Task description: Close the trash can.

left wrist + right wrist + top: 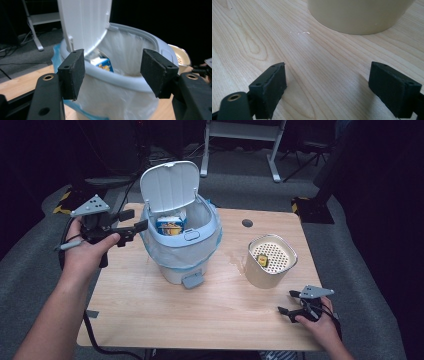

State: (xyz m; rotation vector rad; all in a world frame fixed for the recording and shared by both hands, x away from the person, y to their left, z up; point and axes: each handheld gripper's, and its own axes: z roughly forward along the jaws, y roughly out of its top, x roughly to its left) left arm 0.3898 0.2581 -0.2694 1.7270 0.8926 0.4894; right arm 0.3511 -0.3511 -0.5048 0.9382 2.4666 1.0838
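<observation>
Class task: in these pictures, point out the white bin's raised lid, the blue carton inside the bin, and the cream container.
raised lid (pixel 169 185), high view, middle of its underside.
blue carton (pixel 170 226), high view, printed face.
cream container (pixel 260 272), high view, outer wall.

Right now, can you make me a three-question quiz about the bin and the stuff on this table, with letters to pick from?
1. Where is the blue and yellow box?
A. inside the white bin
B. on the floor
C. in the beige container

2. How many hand-held grippers can you see?
A. one
B. two
C. four

3. How is the bin's lid?
A. shut flat
C. lying on the table
B. standing open

Answers:
1. A, the box sits in the lined bin below the rim.
2. B, the left hand-held gripper is beside the bin, the right hand-held gripper near the beige container.
3. B, the lid tilts up behind the opening.
</observation>
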